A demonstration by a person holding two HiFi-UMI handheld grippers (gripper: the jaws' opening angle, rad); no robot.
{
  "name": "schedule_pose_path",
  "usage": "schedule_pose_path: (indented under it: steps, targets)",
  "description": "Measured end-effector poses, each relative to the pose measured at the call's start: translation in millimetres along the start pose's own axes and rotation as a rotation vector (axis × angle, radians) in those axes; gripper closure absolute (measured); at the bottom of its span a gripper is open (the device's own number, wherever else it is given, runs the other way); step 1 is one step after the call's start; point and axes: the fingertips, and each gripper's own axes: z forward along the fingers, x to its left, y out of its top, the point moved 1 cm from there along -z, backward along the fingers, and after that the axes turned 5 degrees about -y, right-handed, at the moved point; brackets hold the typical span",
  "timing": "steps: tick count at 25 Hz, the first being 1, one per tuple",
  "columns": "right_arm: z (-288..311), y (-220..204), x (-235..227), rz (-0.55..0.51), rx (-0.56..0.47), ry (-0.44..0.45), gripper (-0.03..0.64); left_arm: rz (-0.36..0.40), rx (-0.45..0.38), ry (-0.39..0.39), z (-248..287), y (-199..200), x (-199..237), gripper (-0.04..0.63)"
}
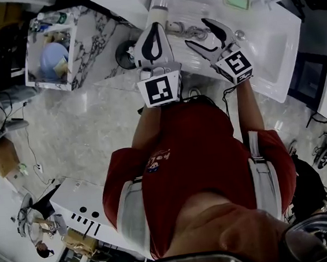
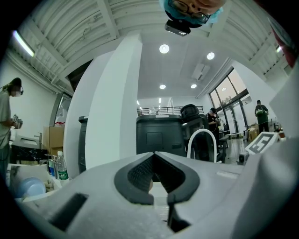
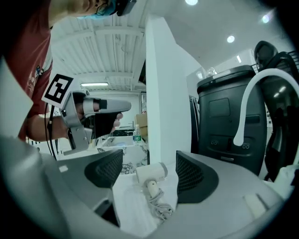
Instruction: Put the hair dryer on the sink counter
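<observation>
The hair dryer [image 3: 152, 172] lies on the white table [image 3: 125, 205], just beyond the right gripper [image 1: 195, 31], its fingers wide and empty; the left gripper [image 1: 155, 27] has its fingers pressed together.

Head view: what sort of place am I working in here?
Likely a mock bathroom station inside an open workshop or lab. The white sink, its curved faucet and the hair dryer suggest a bathroom. The people and boxes around it suggest a work hall.
</observation>
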Motion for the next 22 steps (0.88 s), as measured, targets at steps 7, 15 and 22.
schedule_pose_path:
  steps: [7,15,22]
  targets:
    - [-35.8,42.3,7.4,0.006,-0.124,-0.021,0.259,0.023,-0.038,0.023,-11.1,13.0,-6.3,0.594]
    - [-84.7,83.5,8.4,-0.058,-0.287,-0.152,0.267,0.03,-0.079,0.019,-26.4,28.3,-22.9,0.594]
    - [-124.5,104.6,12.6,-0.119,-0.365,-0.273,0.275,0.027,-0.11,-0.002,-41.2,37.3,-41.2,0.594]
